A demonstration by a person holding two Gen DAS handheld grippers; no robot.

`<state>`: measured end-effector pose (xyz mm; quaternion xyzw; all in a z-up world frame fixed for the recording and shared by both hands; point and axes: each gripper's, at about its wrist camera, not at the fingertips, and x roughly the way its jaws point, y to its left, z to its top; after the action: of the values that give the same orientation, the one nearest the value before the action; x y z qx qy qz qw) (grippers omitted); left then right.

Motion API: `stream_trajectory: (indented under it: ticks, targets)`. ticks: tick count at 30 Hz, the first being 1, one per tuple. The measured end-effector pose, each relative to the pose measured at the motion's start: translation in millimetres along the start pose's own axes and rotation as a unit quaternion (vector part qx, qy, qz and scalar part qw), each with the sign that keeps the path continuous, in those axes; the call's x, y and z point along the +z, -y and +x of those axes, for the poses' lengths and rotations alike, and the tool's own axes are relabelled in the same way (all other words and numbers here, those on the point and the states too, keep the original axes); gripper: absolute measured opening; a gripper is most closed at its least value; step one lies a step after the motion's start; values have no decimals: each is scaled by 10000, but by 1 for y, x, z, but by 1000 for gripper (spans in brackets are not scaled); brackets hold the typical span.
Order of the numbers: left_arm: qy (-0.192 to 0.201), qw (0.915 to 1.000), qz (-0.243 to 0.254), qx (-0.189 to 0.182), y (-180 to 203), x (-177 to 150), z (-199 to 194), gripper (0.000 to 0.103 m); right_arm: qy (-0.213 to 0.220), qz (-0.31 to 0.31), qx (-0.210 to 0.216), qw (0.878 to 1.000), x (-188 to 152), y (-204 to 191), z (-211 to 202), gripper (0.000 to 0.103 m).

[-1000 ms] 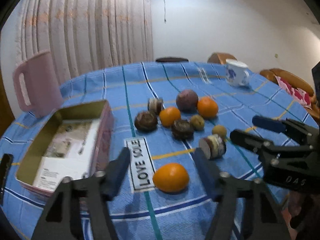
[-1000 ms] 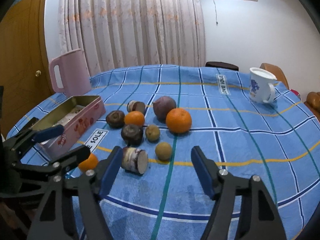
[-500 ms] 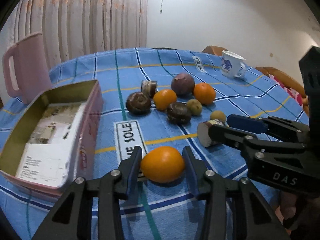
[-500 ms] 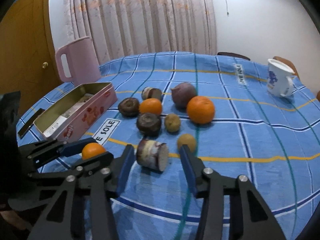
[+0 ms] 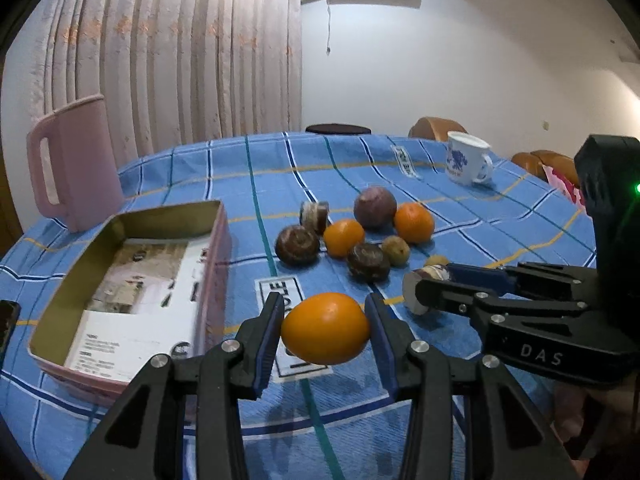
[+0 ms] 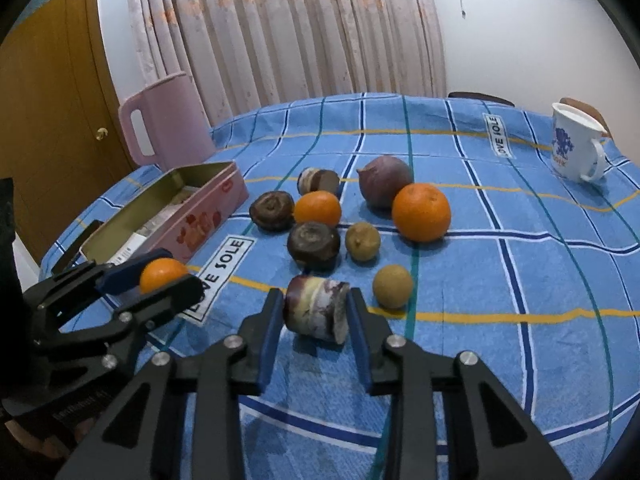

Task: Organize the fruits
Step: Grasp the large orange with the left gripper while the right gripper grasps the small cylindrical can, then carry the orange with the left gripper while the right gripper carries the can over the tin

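My left gripper (image 5: 325, 316) is shut on a large orange (image 5: 324, 328), held just above the blue checked cloth, right of an open pink tin box (image 5: 168, 210). My right gripper (image 6: 315, 304) has its jaws closing on a purple-and-white cut fruit chunk (image 6: 316, 312) that lies on the cloth; both pads touch its sides. Behind it lie two oranges (image 6: 421, 212), a round purple fruit (image 6: 384, 186), two dark brown fruits (image 6: 314, 246), two small tan fruits (image 6: 392, 286) and a second cut chunk (image 6: 318, 180).
A pink jug (image 5: 72, 168) stands behind the tin box at the far left. A white mug with blue print (image 5: 466, 162) sits at the far right. A dark flat object (image 5: 8, 328) lies at the left table edge. The two grippers are close side by side.
Both grippers went from wide open to closed. The left closed on the orange and raised it a little; the right came up to the cut chunk and closed onto its sides.
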<state>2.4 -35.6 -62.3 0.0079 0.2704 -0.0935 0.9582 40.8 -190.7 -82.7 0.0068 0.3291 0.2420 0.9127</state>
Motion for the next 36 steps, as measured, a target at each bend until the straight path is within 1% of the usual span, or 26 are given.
stream_trajectory:
  ticks: [4, 8, 17, 25, 36]
  targets:
    - [223, 9996, -62, 167, -11, 8, -12, 44, 180, -152, 57, 9997, 7, -11, -8, 35]
    - [322, 9988, -151, 332, -25, 14, -16, 44, 322, -292, 151, 9989, 17, -22, -12, 35]
    - [363, 9972, -322, 572, -48, 19, -18, 44, 507, -507, 271, 9971, 34, -42, -11, 35]
    - [371, 9949, -491, 802, -72, 22, -18, 44, 646, -741, 490, 9939, 52, -65, -6, 35]
    - [249, 9924, -625, 1029, -100, 25, -13, 44, 729, -1068, 777, 9886, 72, -97, 6, 35]
